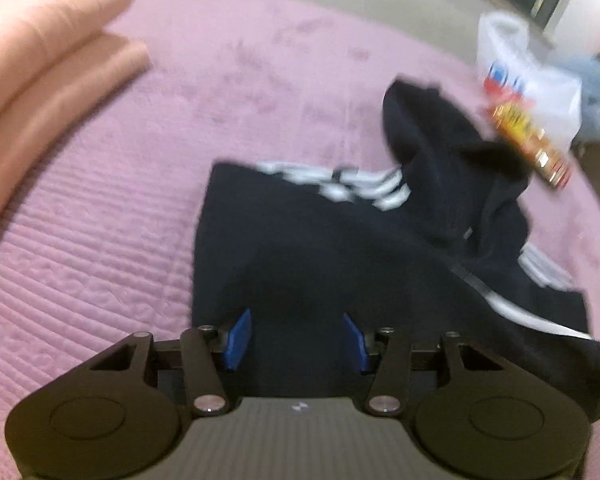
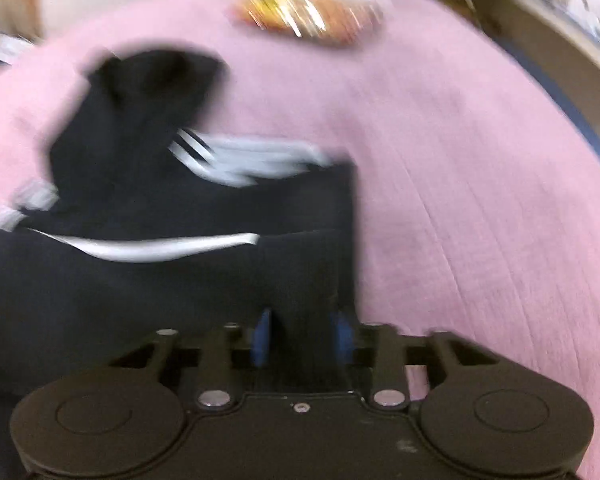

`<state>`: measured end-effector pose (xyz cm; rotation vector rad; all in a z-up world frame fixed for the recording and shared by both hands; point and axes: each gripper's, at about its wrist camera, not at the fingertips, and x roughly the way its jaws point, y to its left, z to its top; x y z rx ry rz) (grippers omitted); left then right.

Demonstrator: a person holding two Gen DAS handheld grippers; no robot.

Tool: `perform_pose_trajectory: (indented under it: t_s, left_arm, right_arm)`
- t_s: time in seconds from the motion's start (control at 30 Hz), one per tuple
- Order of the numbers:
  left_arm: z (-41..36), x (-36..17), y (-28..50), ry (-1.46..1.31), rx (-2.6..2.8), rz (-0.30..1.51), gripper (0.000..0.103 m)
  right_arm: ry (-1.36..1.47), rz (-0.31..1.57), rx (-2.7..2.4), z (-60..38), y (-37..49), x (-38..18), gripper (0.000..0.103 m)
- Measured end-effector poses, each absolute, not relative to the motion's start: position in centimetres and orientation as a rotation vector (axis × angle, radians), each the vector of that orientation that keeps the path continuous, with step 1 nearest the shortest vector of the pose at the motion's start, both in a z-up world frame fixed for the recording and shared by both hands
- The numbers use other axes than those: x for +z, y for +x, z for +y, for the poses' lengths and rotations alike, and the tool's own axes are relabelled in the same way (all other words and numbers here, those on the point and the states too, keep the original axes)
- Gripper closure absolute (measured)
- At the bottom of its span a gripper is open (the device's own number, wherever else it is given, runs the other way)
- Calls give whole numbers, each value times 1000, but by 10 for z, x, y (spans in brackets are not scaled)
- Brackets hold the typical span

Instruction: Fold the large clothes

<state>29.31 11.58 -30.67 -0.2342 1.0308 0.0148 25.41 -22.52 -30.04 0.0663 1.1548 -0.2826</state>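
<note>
Dark striped jacket point(image 1: 300, 248) lies mid-bed on pink quilt point(image 1: 100, 240), hood toward far edge. Soft, limp, light; judged best pinched at near hem corners. Left tool point(image 1: 298, 336) parted, empty above cloth. Right tool point(image 2: 304, 336) parted over right hem edge, grip unclear.

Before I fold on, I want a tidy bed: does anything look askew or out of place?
Yes. The dark jacket is only half flat: its upper part lies bunched and twisted. A shiny snack packet and a plastic bag lie right beside it.
</note>
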Motion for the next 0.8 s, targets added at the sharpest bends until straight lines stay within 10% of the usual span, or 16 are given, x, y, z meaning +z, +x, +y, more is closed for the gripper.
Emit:
perform_pose_trajectory:
  t_s: [0.2,0.33,0.47,0.8]
  left_arm:
    - [117,-292,289,-271,-37,958,61]
    - [116,-307,303,-230,-4,1001,66]
    - [115,-339,318,-154,19,1070,86]
    - [98,-241,355,-157,-203,773,68]
  right_arm:
    - [127,1040,-189,-212,249,-280,57]
    - [2,1062,-177,-185,268,-300,102]
    - [88,1165,-213,-196,285,-342,103]
    - [116,1025,-46,-214,300,-272,82]
